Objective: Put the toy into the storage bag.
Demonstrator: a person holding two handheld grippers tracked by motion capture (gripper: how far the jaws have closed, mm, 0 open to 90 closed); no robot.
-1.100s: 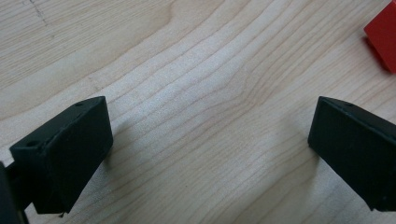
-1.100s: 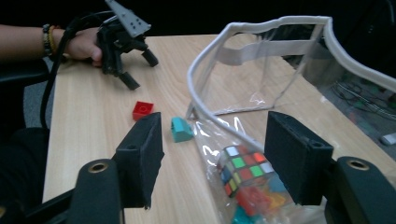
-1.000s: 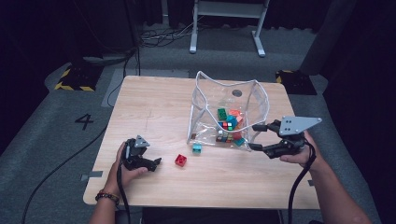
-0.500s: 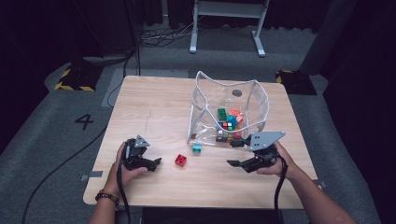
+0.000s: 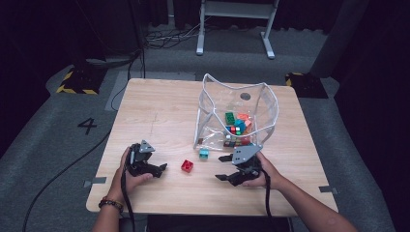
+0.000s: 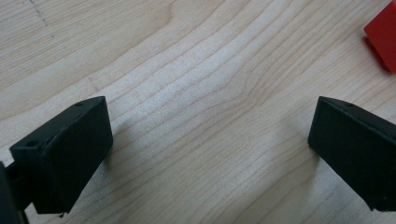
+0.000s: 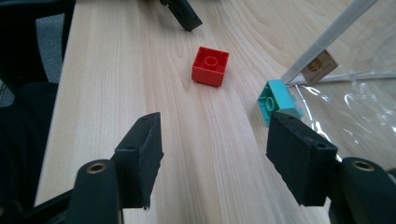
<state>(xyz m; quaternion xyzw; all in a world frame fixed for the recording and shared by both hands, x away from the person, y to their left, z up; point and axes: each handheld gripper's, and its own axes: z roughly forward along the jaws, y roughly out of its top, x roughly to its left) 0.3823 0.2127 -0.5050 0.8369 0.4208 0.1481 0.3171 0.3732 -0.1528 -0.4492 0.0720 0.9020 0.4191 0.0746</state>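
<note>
The high view shows a wooden tabletop with two hands coming in from the near edge. At the left, the left tongs rest low on the wood and point to the right. In the left gripper view their two black jaws stand wide apart with only bare wood between them, so they are open and grip nothing; a corner of the red block is at the upper right edge there. The red block lies alone on the wood between the two tongs, apart from both. Just to its right and a little farther back lies a teal block, near the front corner of the clear bag. The bag stands open and holds several coloured blocks. The right tongs are in front of the bag, low over the wood, and point left toward the red block. Their jaws have just been closing a little, but they are open, with nothing between them. In the right gripper view the red block is ahead of the jaws and the teal block is just beside the right jaw.
</note>
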